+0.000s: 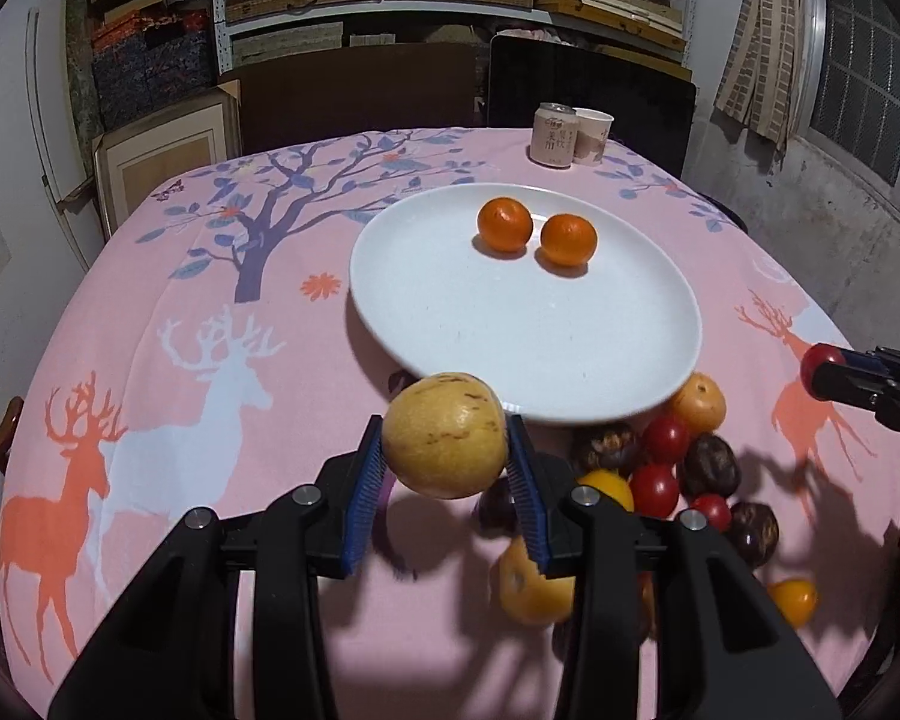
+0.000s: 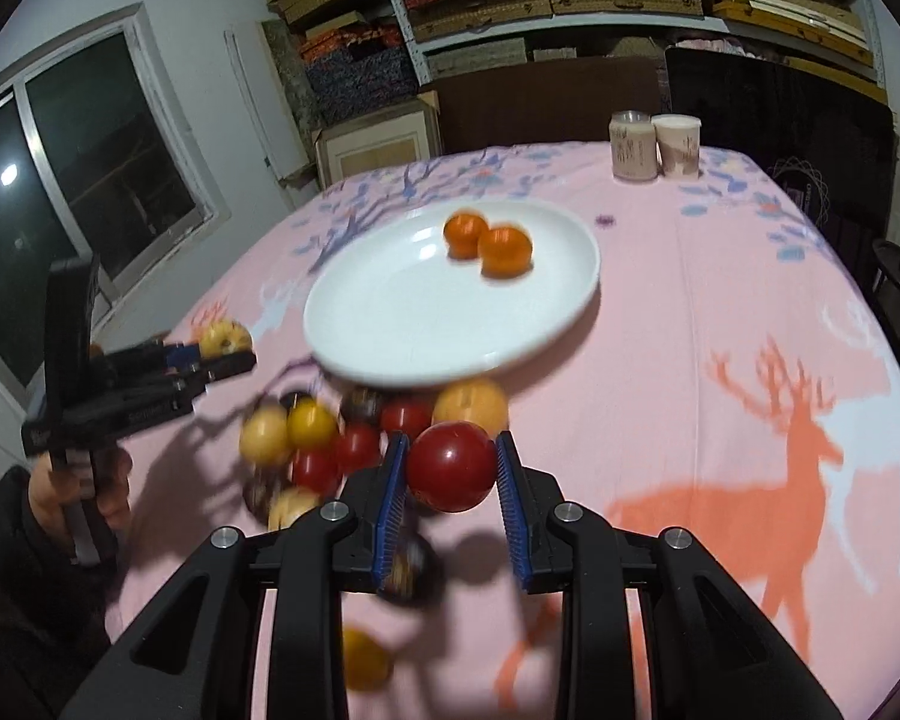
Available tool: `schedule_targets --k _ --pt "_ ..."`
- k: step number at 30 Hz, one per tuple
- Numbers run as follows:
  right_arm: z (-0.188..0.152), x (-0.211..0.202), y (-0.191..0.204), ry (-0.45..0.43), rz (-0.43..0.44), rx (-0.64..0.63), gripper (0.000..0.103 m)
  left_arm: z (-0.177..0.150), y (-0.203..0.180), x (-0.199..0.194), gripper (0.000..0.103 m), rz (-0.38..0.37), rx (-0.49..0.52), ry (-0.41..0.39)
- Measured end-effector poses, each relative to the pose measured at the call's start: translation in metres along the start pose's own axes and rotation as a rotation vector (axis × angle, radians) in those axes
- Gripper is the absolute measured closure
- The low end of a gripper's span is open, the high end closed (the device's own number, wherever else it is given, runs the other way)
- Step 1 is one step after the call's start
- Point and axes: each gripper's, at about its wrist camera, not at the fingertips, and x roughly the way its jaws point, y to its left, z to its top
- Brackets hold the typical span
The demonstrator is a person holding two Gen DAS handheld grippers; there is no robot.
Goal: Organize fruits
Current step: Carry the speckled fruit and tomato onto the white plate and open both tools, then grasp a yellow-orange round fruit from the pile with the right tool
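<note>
Between the left gripper (image 1: 447, 450) jaws, left wrist view: round pale-yellow speckled fruit (image 1: 444, 435), clamped by ribbed blue pads. Beyond the jaws, glossy white plate (image 1: 510, 348) on the pink deer-print worktop (image 1: 150, 330) holds two matte oranges (image 1: 537, 234). Right of the jaws, loose fruit pile (image 1: 672, 462).

Right wrist view: right gripper (image 2: 450, 471) jaws clamped on smooth red tomato (image 2: 450, 465); plate beyond, blurred pile to the left.
</note>
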Motion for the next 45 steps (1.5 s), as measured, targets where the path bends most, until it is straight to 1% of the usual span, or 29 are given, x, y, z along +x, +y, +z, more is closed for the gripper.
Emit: schedule_targets --k 4,8,9,11,12,13,15,17,20,22,27,29,31,35,38,39,40,41,43,44,45 --pt "0.038 0.045 -0.006 0.013 -0.036 0.019 0.073 0.041 -0.001 0.042 0.064 0.003 -0.022 0.04" --pt "0.059 0.082 -0.009 0.017 -0.072 0.019 0.072 0.07 -0.001 0.078 0.064 0.0 -0.044 0.074" --pt "0.063 0.088 -0.011 0.014 -0.07 0.022 0.07 0.074 0.0 0.085 0.064 -0.008 -0.056 0.084" --pt "0.066 0.094 -0.016 -0.001 -0.061 0.047 0.058 0.078 0.001 0.095 0.047 -0.029 -0.082 0.098" --pt "0.066 0.094 -0.018 -0.012 -0.061 0.059 0.058 0.078 0.003 0.095 0.033 -0.021 -0.098 0.088" --pt "0.065 0.092 -0.017 -0.014 -0.051 0.064 0.058 0.078 0.004 0.091 0.027 -0.009 -0.107 0.065" --pt "0.059 0.085 -0.016 -0.025 -0.044 0.055 0.058 0.075 0.003 0.083 0.027 -0.012 -0.098 0.042" --pt "0.052 0.075 -0.012 -0.033 -0.043 0.034 0.058 0.067 0.002 0.069 0.027 -0.003 -0.086 0.025" --pt "0.036 0.056 -0.004 -0.03 -0.021 0.001 0.057 0.047 0.0 0.044 0.026 -0.036 -0.074 0.01" --pt "0.02 0.042 0.005 -0.031 -0.027 -0.036 0.056 0.028 -0.001 0.026 0.015 -0.029 -0.056 0.001" --pt "-0.027 0.004 0.021 -0.023 -0.012 -0.085 0.048 -0.025 0.002 -0.01 0.014 -0.04 -0.05 -0.004" --pt "-0.047 -0.008 0.026 -0.007 0.012 -0.089 0.045 -0.042 0.003 -0.017 0.014 -0.038 -0.057 -0.004" --pt "-0.067 -0.015 0.031 0.025 0.03 -0.091 0.044 -0.059 0.005 -0.021 0.014 -0.038 -0.068 -0.001" --pt "-0.107 -0.022 0.048 0.076 0.006 -0.152 0.044 -0.079 0.008 -0.023 0.014 -0.061 -0.091 0.023" --pt "-0.121 -0.021 0.06 0.081 -0.045 -0.214 0.044 -0.085 0.004 -0.027 0.014 -0.064 -0.074 0.016" --pt "-0.122 -0.019 0.062 0.087 -0.05 -0.219 0.044 -0.086 0.001 -0.028 0.014 -0.057 -0.064 0.017" --pt "-0.122 -0.018 0.063 0.095 -0.035 -0.214 0.044 -0.088 -0.002 -0.028 0.014 -0.049 -0.053 0.018" --pt "-0.121 -0.015 0.063 0.105 -0.014 -0.205 0.045 -0.088 -0.004 -0.027 0.014 -0.045 -0.043 0.022" --pt "-0.122 -0.009 0.065 0.122 -0.029 -0.216 0.054 -0.091 -0.009 -0.029 0.014 -0.037 -0.022 0.023" --pt "-0.122 -0.005 0.065 0.139 -0.032 -0.216 0.064 -0.092 -0.011 -0.029 0.014 -0.036 -0.011 0.023" --pt "-0.123 -0.005 0.065 0.138 -0.028 -0.214 0.065 -0.093 -0.014 -0.031 0.014 -0.038 0.004 0.022"
